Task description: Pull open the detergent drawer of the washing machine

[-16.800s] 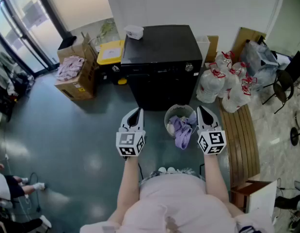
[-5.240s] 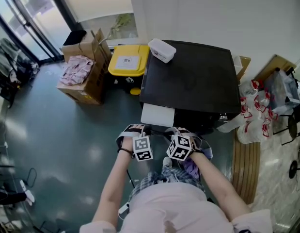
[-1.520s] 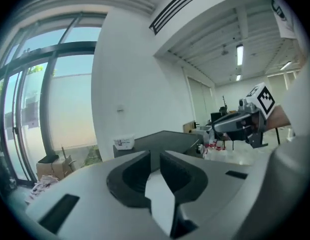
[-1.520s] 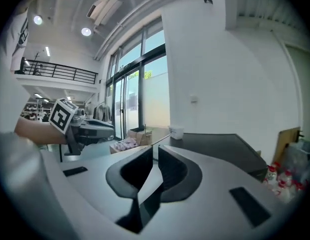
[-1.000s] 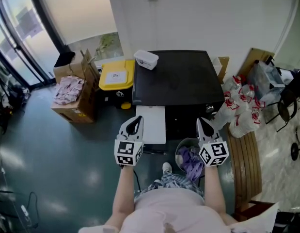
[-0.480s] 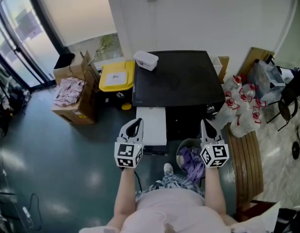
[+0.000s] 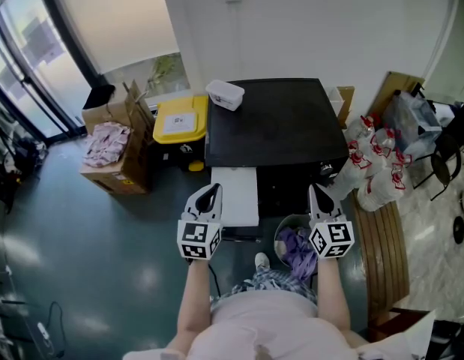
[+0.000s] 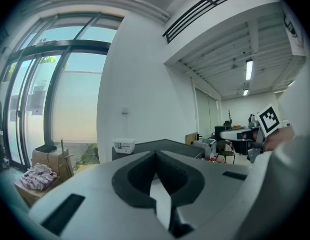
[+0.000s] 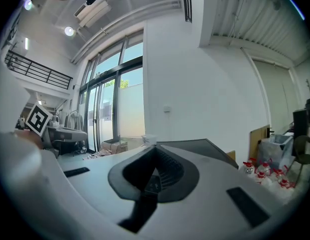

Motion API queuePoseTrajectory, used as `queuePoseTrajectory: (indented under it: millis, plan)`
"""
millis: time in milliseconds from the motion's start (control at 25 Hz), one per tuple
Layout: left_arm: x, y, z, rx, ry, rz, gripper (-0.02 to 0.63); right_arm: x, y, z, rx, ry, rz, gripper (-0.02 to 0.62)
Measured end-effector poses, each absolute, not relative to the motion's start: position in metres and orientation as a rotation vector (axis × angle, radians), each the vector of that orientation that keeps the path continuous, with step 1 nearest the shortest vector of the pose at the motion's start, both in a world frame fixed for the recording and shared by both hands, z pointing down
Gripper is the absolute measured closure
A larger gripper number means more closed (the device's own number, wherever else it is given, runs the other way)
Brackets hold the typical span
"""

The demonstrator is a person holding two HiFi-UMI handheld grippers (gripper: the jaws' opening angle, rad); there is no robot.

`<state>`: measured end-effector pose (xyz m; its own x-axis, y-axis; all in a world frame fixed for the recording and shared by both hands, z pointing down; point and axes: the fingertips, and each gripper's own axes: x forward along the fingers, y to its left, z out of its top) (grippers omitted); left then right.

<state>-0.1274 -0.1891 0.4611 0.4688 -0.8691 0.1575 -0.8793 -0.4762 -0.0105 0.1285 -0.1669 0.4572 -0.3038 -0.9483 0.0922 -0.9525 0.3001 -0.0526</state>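
Jutting from the washer [image 7: 273,122], the white drawer [image 7: 241,190] stands open, with left claw [image 7: 211,191] and right claw [image 7: 317,192] hovering nearby, each pressed together and empty.

Washing machine [image 7: 273,122]: front steeply foreshortened; controls too small to tell
Detergent drawer [image 7: 239,193]: left edge covered by the left tool [image 7: 211,191]; compartments cannot be made out
Laundry basket [image 7: 286,235]: right side hidden behind the right tool [image 7: 315,191]
White tub [image 7: 225,94]: label too small to read
Person's torso [image 7: 265,325]: cut off by the bottom edge
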Motion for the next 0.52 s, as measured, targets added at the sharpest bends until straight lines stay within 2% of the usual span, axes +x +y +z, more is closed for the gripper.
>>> queuePoseTrajectory:
  millis: [520]
  plan:
    - [-0.1211,-0.1972,0.462,2.637,-1.554,0.216,0.58,0.1271,-0.1717,0.4598,1.798,-2.492,0.152,0.581]
